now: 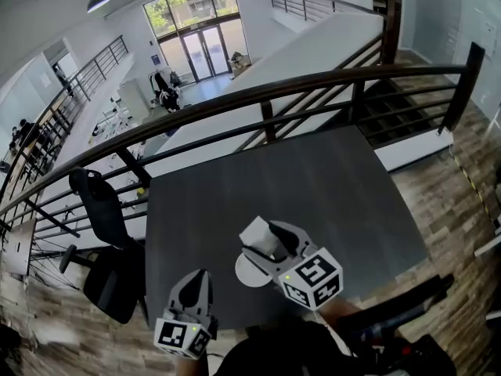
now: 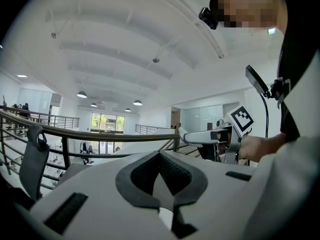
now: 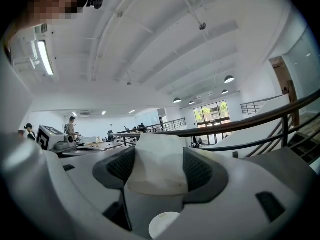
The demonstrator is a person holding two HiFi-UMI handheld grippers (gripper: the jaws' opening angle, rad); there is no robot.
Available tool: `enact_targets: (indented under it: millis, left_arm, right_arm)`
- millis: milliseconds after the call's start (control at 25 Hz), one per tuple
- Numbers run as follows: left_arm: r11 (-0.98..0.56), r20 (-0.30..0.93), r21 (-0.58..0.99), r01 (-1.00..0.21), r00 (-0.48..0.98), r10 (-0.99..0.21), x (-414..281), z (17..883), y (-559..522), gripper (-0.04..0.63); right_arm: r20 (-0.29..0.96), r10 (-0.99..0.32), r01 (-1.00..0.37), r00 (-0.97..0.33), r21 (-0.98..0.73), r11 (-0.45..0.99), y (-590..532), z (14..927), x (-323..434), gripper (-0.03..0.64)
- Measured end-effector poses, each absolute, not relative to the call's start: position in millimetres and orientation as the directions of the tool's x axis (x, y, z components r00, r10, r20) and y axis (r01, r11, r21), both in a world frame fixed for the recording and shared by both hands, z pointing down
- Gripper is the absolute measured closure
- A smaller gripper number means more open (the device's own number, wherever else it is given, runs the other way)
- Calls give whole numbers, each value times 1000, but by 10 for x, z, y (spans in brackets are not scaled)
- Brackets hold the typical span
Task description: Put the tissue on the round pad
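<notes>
Tissue (image 3: 156, 164) pokes lengthwise out of right gripper (image 3: 159, 170).

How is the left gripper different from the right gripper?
The right gripper pinches a white tissue; the left gripper is shut on nothing. The right gripper hangs over the round pad; the left gripper is off to its side. Both are white with a marker cube.
</notes>
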State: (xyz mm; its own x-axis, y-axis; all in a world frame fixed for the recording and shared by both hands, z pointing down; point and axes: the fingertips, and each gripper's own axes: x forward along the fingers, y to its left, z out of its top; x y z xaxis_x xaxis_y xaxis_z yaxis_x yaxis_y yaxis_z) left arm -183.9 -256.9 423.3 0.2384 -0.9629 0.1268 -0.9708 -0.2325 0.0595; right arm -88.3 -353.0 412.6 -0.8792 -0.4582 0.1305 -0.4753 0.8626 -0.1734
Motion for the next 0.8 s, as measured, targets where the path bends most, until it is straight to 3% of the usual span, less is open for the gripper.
enact_targets:
  millis: [560,800]
  left_arm:
    - [-332,99,86,-939,340,-935,-2240,4273,-2724,601]
    - [-351,98,101,-931,360,-928,-2263,4465,-2787,601]
  right_arm:
    - [177,-528,-552,-831,-144,821,-3518,4241,-1309,311]
    - [273,-517,-568,-811,-154,809,-3516,4768,-1370,311]
